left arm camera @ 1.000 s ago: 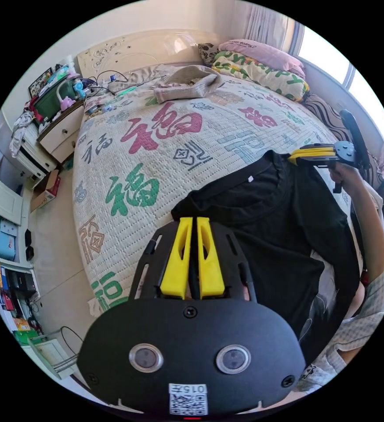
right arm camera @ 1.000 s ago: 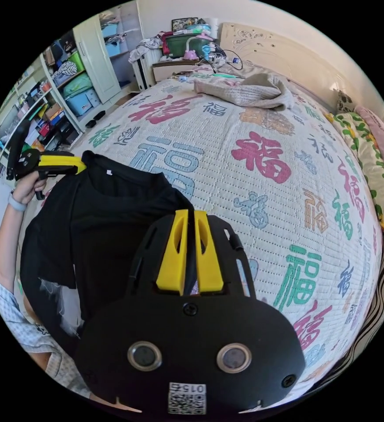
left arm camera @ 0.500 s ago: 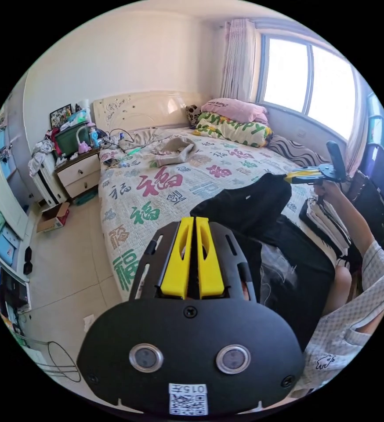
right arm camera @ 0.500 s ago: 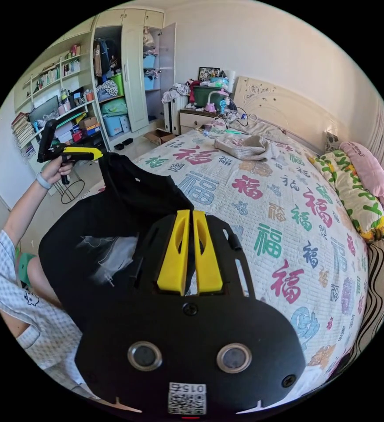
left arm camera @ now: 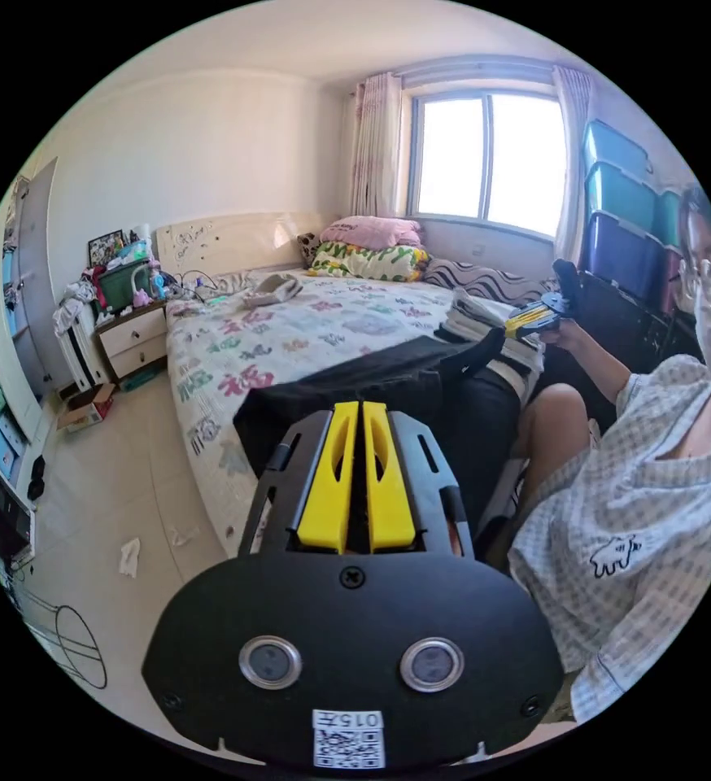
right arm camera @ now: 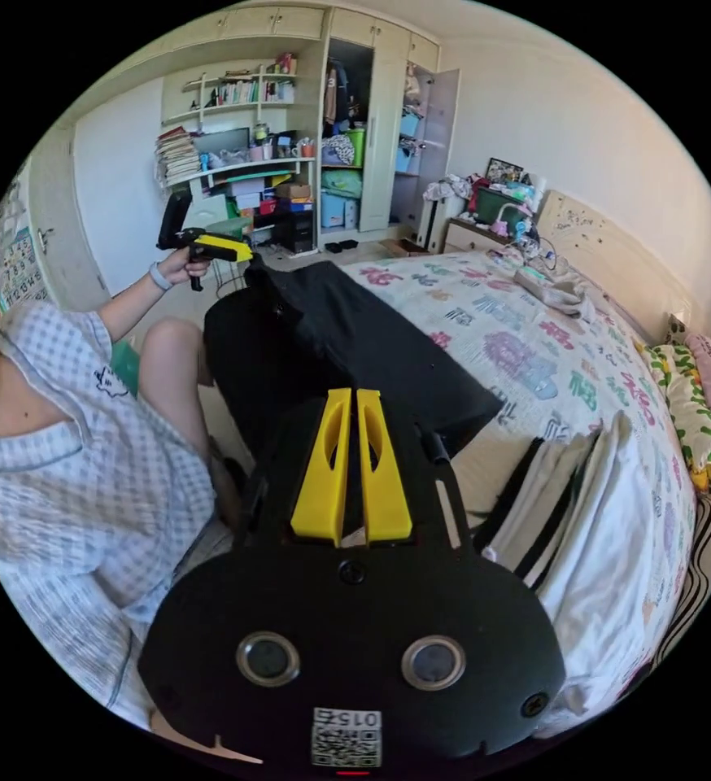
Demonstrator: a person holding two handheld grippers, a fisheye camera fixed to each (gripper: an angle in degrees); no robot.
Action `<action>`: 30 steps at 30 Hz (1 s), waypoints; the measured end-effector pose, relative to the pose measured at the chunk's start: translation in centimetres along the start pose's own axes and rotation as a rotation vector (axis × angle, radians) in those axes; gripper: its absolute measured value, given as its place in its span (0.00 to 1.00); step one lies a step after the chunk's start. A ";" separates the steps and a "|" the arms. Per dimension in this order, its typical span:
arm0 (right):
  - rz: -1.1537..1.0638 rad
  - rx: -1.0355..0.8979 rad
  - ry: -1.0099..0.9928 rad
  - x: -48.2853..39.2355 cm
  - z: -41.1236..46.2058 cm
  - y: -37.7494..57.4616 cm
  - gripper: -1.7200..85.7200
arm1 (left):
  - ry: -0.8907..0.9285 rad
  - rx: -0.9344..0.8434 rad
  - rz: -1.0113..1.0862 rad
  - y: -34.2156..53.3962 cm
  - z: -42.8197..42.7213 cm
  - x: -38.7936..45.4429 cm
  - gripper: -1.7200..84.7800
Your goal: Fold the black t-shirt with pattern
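Bedroom: patterned bed [left arm camera: 290,325] mid-frame, window upper right. Left gripper [left arm camera: 355,423] and right gripper [right arm camera: 350,411], jaws closed, each pinched black t-shirt [left arm camera: 388,378] stretched above bed edge.

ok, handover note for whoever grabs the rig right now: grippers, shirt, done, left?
Left gripper: shut on the black t-shirt.
Right gripper: shut on the same shirt at its other end.
The shirt is stretched between them, part lying on the bed, part hanging off its edge by the person's knee.
Done: shirt picked up. No fold visible.
Left: lay it flat on the bed, fold.
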State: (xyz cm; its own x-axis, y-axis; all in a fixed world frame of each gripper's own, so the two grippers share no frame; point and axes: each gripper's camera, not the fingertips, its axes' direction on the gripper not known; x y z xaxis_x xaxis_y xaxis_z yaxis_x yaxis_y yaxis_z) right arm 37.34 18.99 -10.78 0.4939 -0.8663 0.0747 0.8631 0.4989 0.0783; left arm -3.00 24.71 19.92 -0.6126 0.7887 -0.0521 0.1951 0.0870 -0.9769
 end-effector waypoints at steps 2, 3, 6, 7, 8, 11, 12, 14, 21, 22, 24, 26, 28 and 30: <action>-0.040 -0.090 0.034 -3.5 1.4 3.3 0.01 | 0.000 -0.107 0.016 4.2 -0.2 2.4 0.02; -0.055 -0.109 0.046 -4.3 1.8 3.9 0.01 | 0.004 -0.133 0.026 5.0 -0.1 3.0 0.02; -0.116 -0.158 0.121 -7.4 2.7 5.9 0.01 | -0.012 -0.181 0.022 7.9 0.1 4.7 0.02; -0.120 -0.157 0.148 -8.2 2.7 6.4 0.01 | -0.019 -0.164 0.008 8.6 -0.4 5.0 0.02; -0.125 -0.150 0.161 -8.8 2.3 6.8 0.01 | -0.016 -0.136 -0.012 9.1 -1.0 5.2 0.02; -0.115 -0.117 0.154 -9.7 0.7 8.0 0.01 | -0.022 -0.097 -0.019 9.8 -3.0 5.9 0.02; -0.113 -0.111 0.147 -9.8 0.4 8.2 0.01 | -0.024 -0.094 -0.014 9.9 -3.3 6.1 0.02; -0.107 -0.107 0.131 -10.2 -0.3 9.1 0.01 | -0.028 -0.085 -0.004 10.4 -4.3 6.8 0.02; -0.088 -0.273 0.071 -9.5 2.3 9.9 0.03 | -0.004 -0.243 0.014 10.4 -2.7 6.8 0.02; -0.059 -0.280 0.026 -8.6 2.0 9.9 0.05 | 0.014 -0.302 0.000 10.3 -2.2 6.3 0.02; 0.000 -0.252 -0.061 -7.0 0.7 9.8 0.07 | 0.023 -0.355 -0.024 10.2 -2.2 5.5 0.02; 0.078 -0.132 -0.080 -4.2 -2.1 9.7 0.08 | 0.034 -0.288 -0.032 9.6 -4.5 4.3 0.04; 0.157 -0.018 -0.012 -1.5 -4.0 9.3 0.08 | -0.002 -0.188 -0.070 8.1 -6.6 2.7 0.05; 0.266 0.078 0.066 1.7 -5.1 8.5 0.09 | -0.052 -0.079 -0.115 6.1 -8.1 0.5 0.08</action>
State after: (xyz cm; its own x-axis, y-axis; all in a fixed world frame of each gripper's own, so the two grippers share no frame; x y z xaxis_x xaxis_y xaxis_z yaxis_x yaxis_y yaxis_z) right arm 46.06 21.61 -15.02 0.7103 -0.7029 0.0383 0.6925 0.7074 0.1415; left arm 4.05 30.53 15.62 -0.6725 0.7387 0.0463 0.1798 0.2237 -0.9579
